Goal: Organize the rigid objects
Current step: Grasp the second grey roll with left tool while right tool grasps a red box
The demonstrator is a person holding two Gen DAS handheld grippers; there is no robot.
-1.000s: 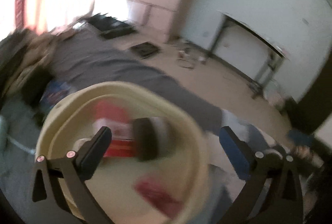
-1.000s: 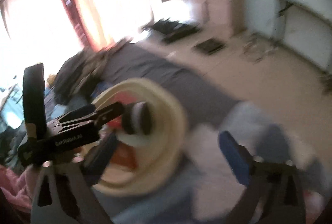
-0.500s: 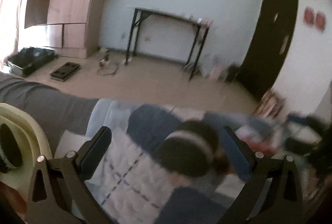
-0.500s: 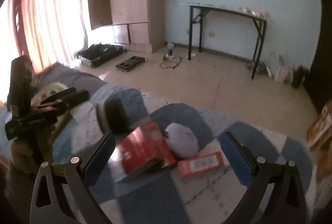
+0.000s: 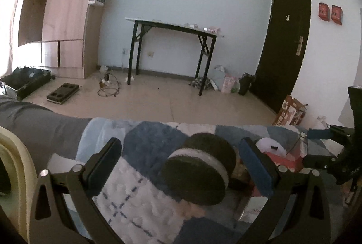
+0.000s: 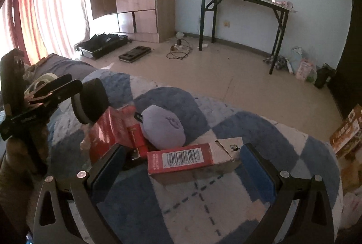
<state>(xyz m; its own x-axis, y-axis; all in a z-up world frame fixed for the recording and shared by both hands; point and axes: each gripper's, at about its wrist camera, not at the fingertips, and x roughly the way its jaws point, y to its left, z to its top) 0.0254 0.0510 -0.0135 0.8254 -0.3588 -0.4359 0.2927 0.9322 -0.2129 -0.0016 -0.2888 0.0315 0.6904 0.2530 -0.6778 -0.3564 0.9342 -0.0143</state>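
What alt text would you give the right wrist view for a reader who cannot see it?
The open right gripper hovers over a blue-and-white checked blanket, its fingers either side of a long red barcoded box. Behind it lie a lilac oval pouch and a red carton. At left, the left gripper reaches toward a round black-and-grey object.
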